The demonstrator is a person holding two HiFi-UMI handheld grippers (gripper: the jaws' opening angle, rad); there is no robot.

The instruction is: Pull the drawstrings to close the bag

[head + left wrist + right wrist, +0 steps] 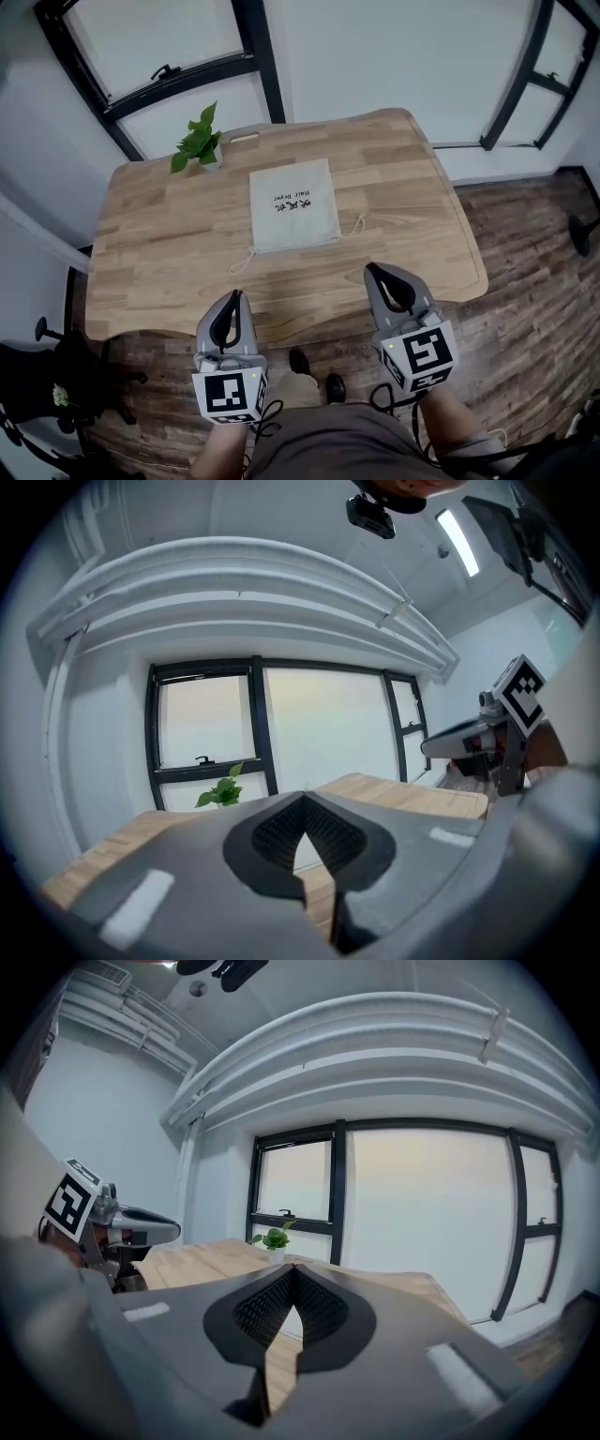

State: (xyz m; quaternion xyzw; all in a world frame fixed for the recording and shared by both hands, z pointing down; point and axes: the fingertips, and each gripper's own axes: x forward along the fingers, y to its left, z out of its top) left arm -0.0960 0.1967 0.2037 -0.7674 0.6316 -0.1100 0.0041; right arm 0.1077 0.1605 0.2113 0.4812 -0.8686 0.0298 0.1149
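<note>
cream bag (292, 204) lies flat mid counter (159, 267), drawstrings (243, 262) trailing loose off its near corners, small plant (199, 141) behind it. left claw (236, 295) and right claw (372, 271) both pressed together, empty, at the near edge, apart from the bag.

Bag (292, 204) mid-table (403, 206); plant (197, 141) behind it, to left; drawstrings (243, 262) at bag's near corners.

Bag (292, 204) lies flat on table (150, 262) (drawstrings (246, 260) loose).
</note>
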